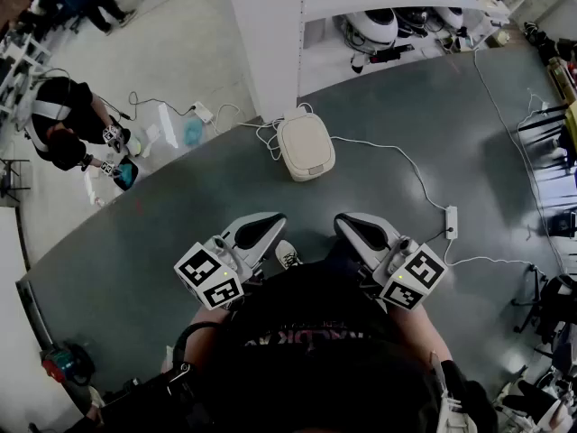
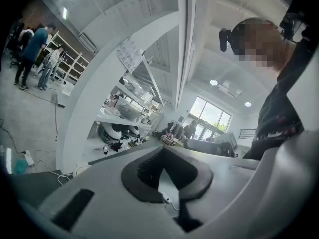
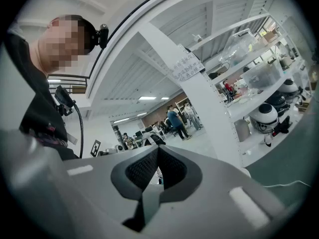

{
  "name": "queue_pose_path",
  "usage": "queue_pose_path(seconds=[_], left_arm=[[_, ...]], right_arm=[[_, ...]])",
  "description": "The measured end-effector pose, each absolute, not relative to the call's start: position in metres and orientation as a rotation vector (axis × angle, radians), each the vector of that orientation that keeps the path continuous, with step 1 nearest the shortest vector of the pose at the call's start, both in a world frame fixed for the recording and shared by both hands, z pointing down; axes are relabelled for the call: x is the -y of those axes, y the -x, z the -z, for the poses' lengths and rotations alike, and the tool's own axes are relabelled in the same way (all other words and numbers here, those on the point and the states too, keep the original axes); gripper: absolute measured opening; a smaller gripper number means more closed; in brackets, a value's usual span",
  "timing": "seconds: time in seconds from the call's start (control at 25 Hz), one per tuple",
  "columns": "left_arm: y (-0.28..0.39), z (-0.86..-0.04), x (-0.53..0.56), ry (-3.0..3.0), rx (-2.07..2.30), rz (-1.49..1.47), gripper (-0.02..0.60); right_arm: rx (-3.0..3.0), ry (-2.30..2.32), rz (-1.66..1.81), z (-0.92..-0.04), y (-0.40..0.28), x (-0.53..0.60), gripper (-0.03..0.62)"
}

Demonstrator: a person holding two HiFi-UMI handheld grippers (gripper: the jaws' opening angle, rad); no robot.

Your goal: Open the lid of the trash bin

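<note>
The trash bin [image 1: 305,147] is small and white with a rounded lid that lies flat and closed. It stands on the grey floor in front of a white pillar, in the upper middle of the head view. My left gripper [image 1: 269,219] and right gripper [image 1: 347,219] are held side by side close to my body, well short of the bin and pointing roughly level toward it. In the left gripper view the left gripper [image 2: 163,148] has its pad tips together with nothing held. In the right gripper view the right gripper [image 3: 158,147] is likewise shut and empty. Neither gripper view shows the bin clearly.
A white pillar [image 1: 270,34] rises just behind the bin, with shelves [image 1: 388,16] of white helmets to its right. A white cable runs from the bin to a power strip [image 1: 452,221] on the floor at right. A person [image 1: 63,120] crouches at far left. Chairs [image 1: 550,142] stand at the right edge.
</note>
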State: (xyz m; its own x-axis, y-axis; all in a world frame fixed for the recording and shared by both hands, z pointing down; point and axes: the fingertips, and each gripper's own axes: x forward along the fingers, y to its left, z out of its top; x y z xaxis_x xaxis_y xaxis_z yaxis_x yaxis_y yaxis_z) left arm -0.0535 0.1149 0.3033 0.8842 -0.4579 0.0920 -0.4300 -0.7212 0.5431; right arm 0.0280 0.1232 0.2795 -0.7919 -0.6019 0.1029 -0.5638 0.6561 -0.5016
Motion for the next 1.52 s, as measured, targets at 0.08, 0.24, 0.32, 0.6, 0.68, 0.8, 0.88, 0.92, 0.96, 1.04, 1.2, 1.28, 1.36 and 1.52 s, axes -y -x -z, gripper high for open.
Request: queue_pose_path(seconds=[0.08, 0.24, 0.32, 0.6, 0.68, 0.8, 0.88, 0.92, 0.96, 1.04, 1.2, 1.28, 1.36, 1.52], left_arm=[[0.055, -0.304, -0.114, -2.476, 0.640, 0.068, 0.002], [0.054, -0.304, -0.114, -2.476, 0.635, 0.069, 0.002], [0.053, -0.304, -0.114, -2.479, 0.633, 0.066, 0.002], [0.054, -0.305, -0.114, -2.479, 0.634, 0.060, 0.002], [0.054, -0.305, -0.115, -2.512, 0.642, 0.026, 0.002], [0.054, -0.308, -0.118, -2.588, 0.650, -0.070, 0.002], [0.055, -0.311, -0.121, -2.619, 0.643, -0.115, 0.002], [0.055, -0.313, -0.123, -2.627, 0.638, -0.128, 0.002], [0.056, -0.314, -0.123, -2.631, 0.631, -0.135, 0.002], [0.057, -0.317, -0.124, -2.630, 0.615, -0.138, 0.002], [0.062, -0.324, -0.126, -2.618, 0.596, -0.135, 0.002], [0.063, -0.326, -0.128, -2.613, 0.588, -0.138, 0.002], [0.063, -0.328, -0.128, -2.604, 0.579, -0.143, 0.002], [0.056, -0.333, -0.124, -2.578, 0.566, -0.154, 0.002]], right_arm=[[-2.797, 0.979, 0.804, -0.280, -0.026, -0.123, 0.003], [-2.800, 0.977, 0.808, -0.281, -0.026, -0.123, 0.003], [-2.810, 0.963, 0.791, -0.279, -0.025, -0.123, 0.003], [-2.868, 0.859, 0.655, -0.263, -0.014, -0.130, 0.005], [-2.860, 0.880, 0.665, -0.264, -0.017, -0.126, 0.005], [-2.838, 0.911, 0.681, -0.264, -0.020, -0.120, 0.005], [-2.828, 0.928, 0.692, -0.266, -0.019, -0.116, 0.005], [-2.825, 0.937, 0.696, -0.267, -0.019, -0.115, 0.005], [-2.823, 0.948, 0.699, -0.268, -0.019, -0.113, 0.005], [-2.820, 0.977, 0.705, -0.271, -0.020, -0.107, 0.005], [-2.792, 1.049, 0.714, -0.277, -0.025, -0.097, 0.005], [-2.780, 1.088, 0.718, -0.279, -0.029, -0.092, 0.005], [-2.766, 1.130, 0.732, -0.282, -0.035, -0.085, 0.005], [-2.736, 1.188, 0.769, -0.292, -0.049, -0.069, 0.005]])
